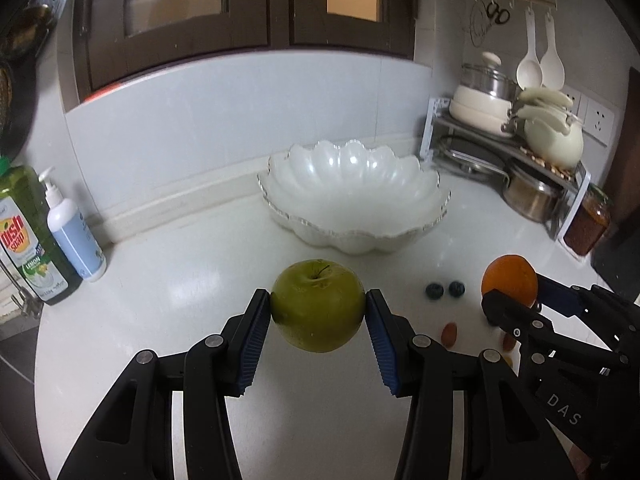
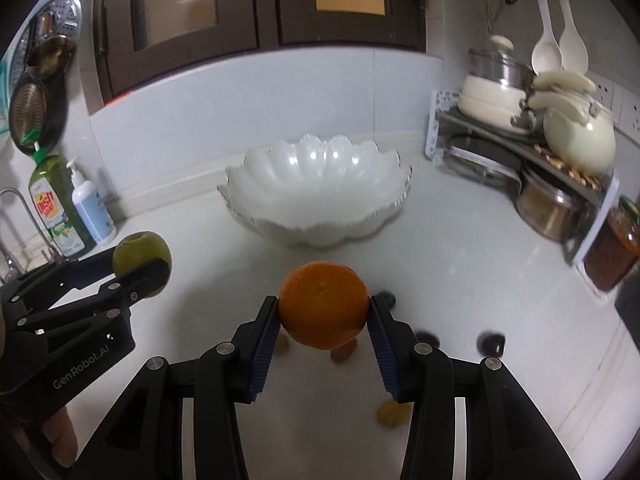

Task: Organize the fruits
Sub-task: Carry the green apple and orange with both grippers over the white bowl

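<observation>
Holding both fruits off the counter: left gripper (image 1: 318, 312) clamps green apple (image 1: 318, 306), right gripper (image 2: 323, 310) clamps orange (image 2: 323, 305). White scalloped bowl (image 1: 400, 236) empty; blueberries (image 1: 434, 290), almonds (image 1: 449, 334) not yet sorted.

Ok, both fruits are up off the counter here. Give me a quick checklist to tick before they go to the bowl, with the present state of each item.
1. Left gripper pinches the green apple on both sides: ok.
2. Right gripper pinches the orange on both sides: ok.
3. White scalloped bowl empty, room for both fruits: ok.
4. Counter between the grippers and the bowl free of obstacles: ok.
5. Grippers apart from each other, not touching: ok.
6. Small loose fruits such as the blueberries lie clear of the bowl's foot: ok; those under the right gripper are blurred, cannot tell what they are.
</observation>
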Motion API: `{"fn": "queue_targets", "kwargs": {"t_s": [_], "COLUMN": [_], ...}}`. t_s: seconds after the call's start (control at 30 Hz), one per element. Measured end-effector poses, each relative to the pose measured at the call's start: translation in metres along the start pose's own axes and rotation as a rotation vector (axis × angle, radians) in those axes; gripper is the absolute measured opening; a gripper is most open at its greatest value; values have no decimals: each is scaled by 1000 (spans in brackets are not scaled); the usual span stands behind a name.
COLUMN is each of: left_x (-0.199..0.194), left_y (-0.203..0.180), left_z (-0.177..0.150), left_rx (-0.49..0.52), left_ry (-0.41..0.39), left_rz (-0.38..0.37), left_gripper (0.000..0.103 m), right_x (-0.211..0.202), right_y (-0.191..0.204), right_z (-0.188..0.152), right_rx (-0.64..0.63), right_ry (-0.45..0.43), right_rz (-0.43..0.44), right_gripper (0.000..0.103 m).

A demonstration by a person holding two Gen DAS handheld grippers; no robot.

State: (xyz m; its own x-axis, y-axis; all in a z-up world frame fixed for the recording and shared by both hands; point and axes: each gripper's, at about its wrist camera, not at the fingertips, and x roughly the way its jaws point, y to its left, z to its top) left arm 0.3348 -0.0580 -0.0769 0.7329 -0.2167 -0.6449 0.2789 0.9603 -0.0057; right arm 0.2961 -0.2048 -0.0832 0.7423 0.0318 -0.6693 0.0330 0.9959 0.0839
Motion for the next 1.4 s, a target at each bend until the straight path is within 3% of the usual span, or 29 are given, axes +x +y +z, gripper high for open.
{"fn": "queue_targets", "kwargs": {"t_s": [0.8, 1.4], "left_x": [26, 65], "left_y": [7, 7], "left_z": [79, 147], "left_rx": [-9, -8], "left_ry": [-74, -31], "left_rz": [37, 31], "left_gripper": [48, 48], "right_x": [32, 86], "right_y": [-3, -14], "right_z": [88, 157], "right_rx": [-87, -101], "right_ry": [-123, -51], "right_rz": [-26, 2], "right_gripper": [46, 46]}}
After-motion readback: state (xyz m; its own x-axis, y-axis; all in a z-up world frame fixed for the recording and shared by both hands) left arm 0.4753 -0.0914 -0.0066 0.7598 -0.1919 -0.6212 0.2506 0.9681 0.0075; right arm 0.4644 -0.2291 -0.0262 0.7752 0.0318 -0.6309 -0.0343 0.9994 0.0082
